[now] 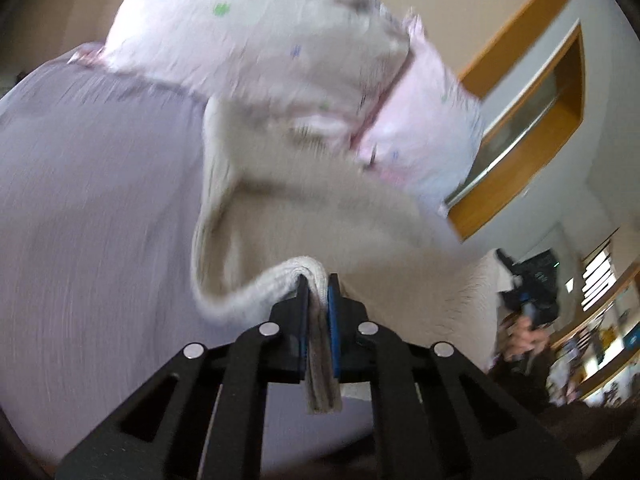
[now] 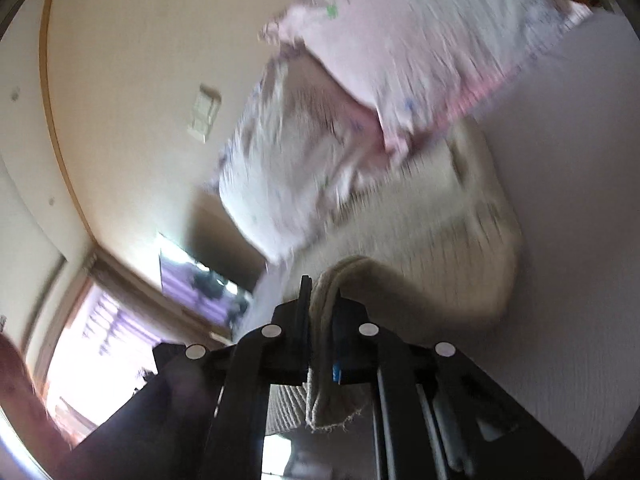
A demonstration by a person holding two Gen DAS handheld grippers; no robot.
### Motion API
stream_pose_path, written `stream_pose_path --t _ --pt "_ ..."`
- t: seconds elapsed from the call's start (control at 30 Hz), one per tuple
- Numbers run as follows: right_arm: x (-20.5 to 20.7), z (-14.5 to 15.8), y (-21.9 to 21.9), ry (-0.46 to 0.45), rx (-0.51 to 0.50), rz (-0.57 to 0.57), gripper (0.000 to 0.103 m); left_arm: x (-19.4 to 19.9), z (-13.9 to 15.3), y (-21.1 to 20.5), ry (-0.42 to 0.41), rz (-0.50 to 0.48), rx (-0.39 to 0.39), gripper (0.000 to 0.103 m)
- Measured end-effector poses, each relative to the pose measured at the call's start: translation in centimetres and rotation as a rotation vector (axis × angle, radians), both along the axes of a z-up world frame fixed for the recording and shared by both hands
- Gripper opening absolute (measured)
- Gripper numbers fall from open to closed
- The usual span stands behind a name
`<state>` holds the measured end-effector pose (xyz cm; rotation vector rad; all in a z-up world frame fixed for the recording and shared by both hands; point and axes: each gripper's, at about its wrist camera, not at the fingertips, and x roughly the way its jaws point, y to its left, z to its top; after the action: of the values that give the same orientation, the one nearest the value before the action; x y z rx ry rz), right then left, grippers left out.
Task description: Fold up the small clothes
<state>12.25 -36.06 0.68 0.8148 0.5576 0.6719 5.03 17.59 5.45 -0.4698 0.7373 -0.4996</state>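
A small cream ribbed garment lies on the lilac bed sheet. My left gripper is shut on a folded edge of it, which sticks out between the fingers. My right gripper is shut on another edge of the same garment, with the frayed hem hanging below the fingers. Both views are blurred by motion. The far end of the garment reaches toward the pink pillows.
Two pale pink printed pillows lie at the head of the bed, also in the right wrist view. A wooden-framed wall recess is at the right. A bright window and a light switch show in the right wrist view.
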Motion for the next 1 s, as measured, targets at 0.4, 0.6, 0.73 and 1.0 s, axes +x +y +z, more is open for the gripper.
stream_pose_path --t 0.4,0.6,0.73,1.0 --pt "20.5 -4.6 -0.6 0.354 -0.027 -0.366 0.030 21.9 -1.4 1.7 0.097 0.320 -0.045 0.024" --pt "16.7 -1.7 -1.3 0.101 -0.040 -0.406 0.092 18.8 -0.5 3.2 0.062 0.294 0.012 0.070" --pt "16.8 -1.5 -1.7 0.089 -0.039 -0.406 0.092 17.7 -1.9 2.4 0.127 0.219 0.057 0.076" --pt "16.2 -2.8 -2.6 0.117 -0.008 -0.387 0.092 19.3 -4.6 0.9 0.229 0.167 0.042 0.075"
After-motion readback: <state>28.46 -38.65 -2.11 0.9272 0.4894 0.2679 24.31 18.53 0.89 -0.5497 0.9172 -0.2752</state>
